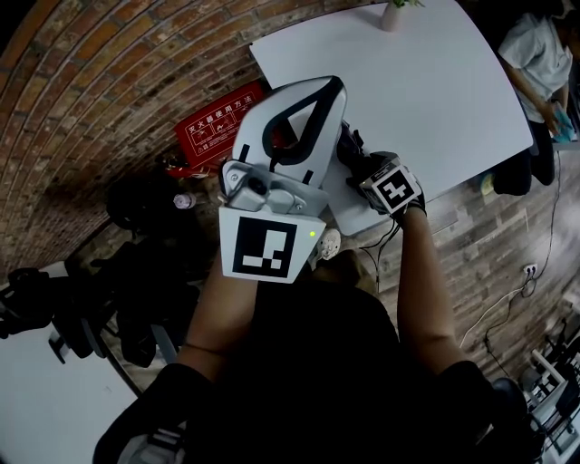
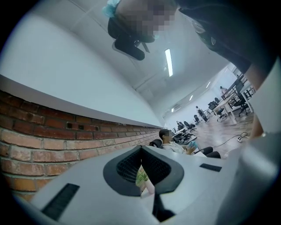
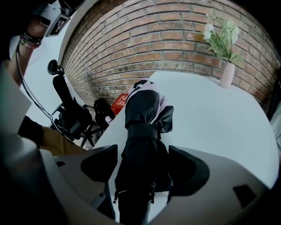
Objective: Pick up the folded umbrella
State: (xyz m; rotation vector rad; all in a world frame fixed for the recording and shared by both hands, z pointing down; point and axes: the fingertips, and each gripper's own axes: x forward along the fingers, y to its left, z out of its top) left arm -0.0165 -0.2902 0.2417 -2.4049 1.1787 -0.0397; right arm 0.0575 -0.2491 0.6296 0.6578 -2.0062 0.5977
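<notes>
The folded umbrella (image 3: pixel 142 110) is black with a strap round its middle and lies on the white table (image 3: pixel 210 118), near its front edge. My right gripper (image 3: pixel 144 163) has a jaw on each side of it, and both pads press its folds. In the head view that gripper (image 1: pixel 353 152) reaches onto the table, and the umbrella is mostly hidden behind my left gripper. My left gripper (image 1: pixel 333 89) is raised off the table with its tips together and holds nothing. In its own view the left gripper (image 2: pixel 145 178) points at the brick wall and ceiling.
A vase of flowers (image 3: pixel 227 74) stands at the table's far end (image 1: pixel 391 14). A red sign (image 1: pixel 222 122) leans by the brick wall on the floor. Black chairs and gear (image 1: pixel 136 272) crowd the left. A seated person (image 1: pixel 535 63) is beyond the table's right side.
</notes>
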